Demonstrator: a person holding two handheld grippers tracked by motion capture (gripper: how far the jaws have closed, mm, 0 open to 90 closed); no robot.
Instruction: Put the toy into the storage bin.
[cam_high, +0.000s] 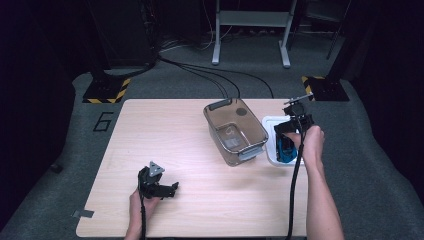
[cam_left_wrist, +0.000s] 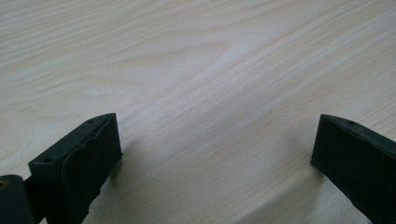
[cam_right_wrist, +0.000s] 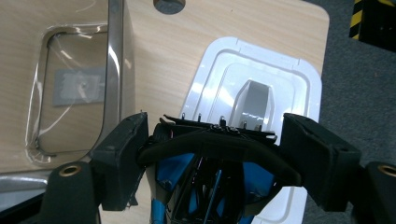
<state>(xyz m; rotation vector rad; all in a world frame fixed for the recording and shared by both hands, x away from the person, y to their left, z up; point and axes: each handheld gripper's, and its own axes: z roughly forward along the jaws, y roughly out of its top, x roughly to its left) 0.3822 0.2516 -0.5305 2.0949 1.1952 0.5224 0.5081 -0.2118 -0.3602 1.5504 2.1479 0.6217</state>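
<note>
My right gripper (cam_right_wrist: 217, 135) is shut on a black and blue object (cam_right_wrist: 210, 158) made of bands and straps, with a jaw pressed to each side of it. In the high view that gripper (cam_high: 292, 127) holds the object (cam_high: 286, 148) over a white lid (cam_high: 269, 126) at the table's right side. The lid (cam_right_wrist: 261, 74) lies flat just beyond the jaws. To its left stands a clear brown bin (cam_high: 260, 134) with nothing inside; its wall (cam_right_wrist: 116, 70) is close by. My left gripper (cam_high: 167, 189) rests near the front left edge, open over bare wood (cam_left_wrist: 210, 70).
The wooden table (cam_high: 165, 135) has rounded corners and grey carpet around it. Black cables (cam_high: 210, 72) run across the floor behind it, past yellow and black striped stand feet (cam_high: 107, 92). A cable trails from each gripper toward the person.
</note>
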